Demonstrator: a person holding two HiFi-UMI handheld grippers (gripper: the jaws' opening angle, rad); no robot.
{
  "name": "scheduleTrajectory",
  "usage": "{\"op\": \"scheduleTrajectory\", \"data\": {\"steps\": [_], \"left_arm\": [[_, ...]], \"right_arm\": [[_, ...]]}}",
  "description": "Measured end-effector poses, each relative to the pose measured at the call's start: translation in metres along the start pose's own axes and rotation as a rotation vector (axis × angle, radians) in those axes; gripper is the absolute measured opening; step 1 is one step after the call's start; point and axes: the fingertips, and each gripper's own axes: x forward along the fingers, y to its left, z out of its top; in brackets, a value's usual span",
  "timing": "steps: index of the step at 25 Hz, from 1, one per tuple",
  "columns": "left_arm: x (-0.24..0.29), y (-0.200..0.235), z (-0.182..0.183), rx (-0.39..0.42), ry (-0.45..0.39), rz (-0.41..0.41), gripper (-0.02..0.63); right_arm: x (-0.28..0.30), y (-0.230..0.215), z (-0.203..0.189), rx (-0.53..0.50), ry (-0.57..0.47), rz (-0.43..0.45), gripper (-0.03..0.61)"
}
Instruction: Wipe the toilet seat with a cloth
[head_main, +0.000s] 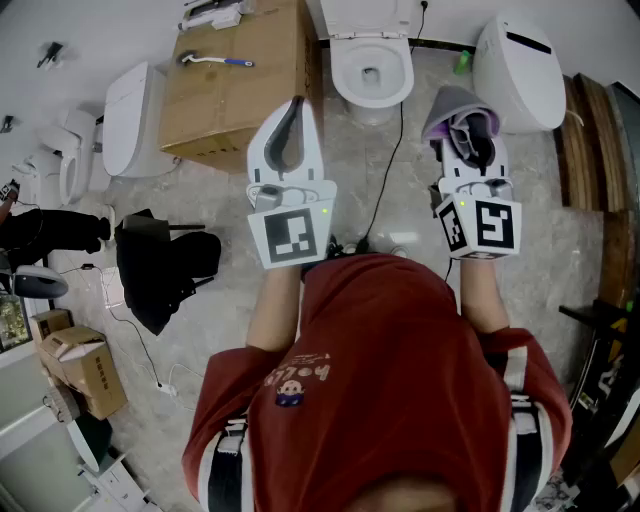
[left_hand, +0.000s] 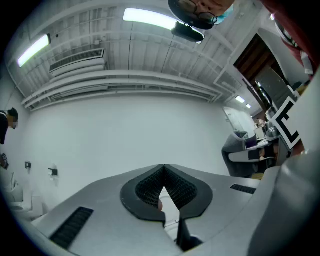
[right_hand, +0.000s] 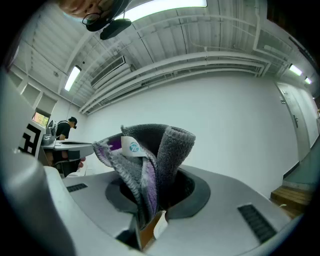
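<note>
Red shirt (head_main: 380, 380) nearest, at 6 o'clock. Beyond it, right gripper (head_main: 470, 145) clamped on a fuzzy grey-and-purple cloth (head_main: 455, 110), bunched upright. Left gripper (head_main: 290, 125) closed, empty. Glossy white oval toilet seat (head_main: 345, 80) at 11 o'clock from cloth, apart, long axis 12-to-6.

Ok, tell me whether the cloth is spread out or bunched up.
Bunched up. The cloth stands crumpled in folds, pinched between the jaws of the right gripper, its white label showing.
</note>
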Motion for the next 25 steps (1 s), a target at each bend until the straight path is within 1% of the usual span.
{"op": "scheduleTrajectory", "data": {"steps": [4, 10, 15, 20, 25], "left_arm": [[0.006, -0.01, -0.003, -0.017, 0.019, -0.004, 0.014], [0.013, -0.031, -0.007, -0.009, 0.04, -0.014, 0.014], [0.017, -0.052, -0.013, -0.032, 0.082, -0.012, 0.014], [0.018, -0.092, -0.025, -0.099, 0.101, -0.041, 0.014], [0.007, -0.122, -0.042, -0.079, 0.177, -0.039, 0.014]], "right_arm": [[0.002, -0.009, -0.002, 0.009, 0.002, 0.012, 0.075], [-0.003, -0.024, -0.01, 0.023, 0.02, 0.022, 0.075], [-0.009, -0.041, -0.016, 0.05, 0.031, 0.033, 0.075], [-0.029, -0.067, -0.036, 0.072, 0.078, 0.062, 0.075], [-0.054, -0.089, -0.058, 0.102, 0.132, 0.075, 0.075]]}}
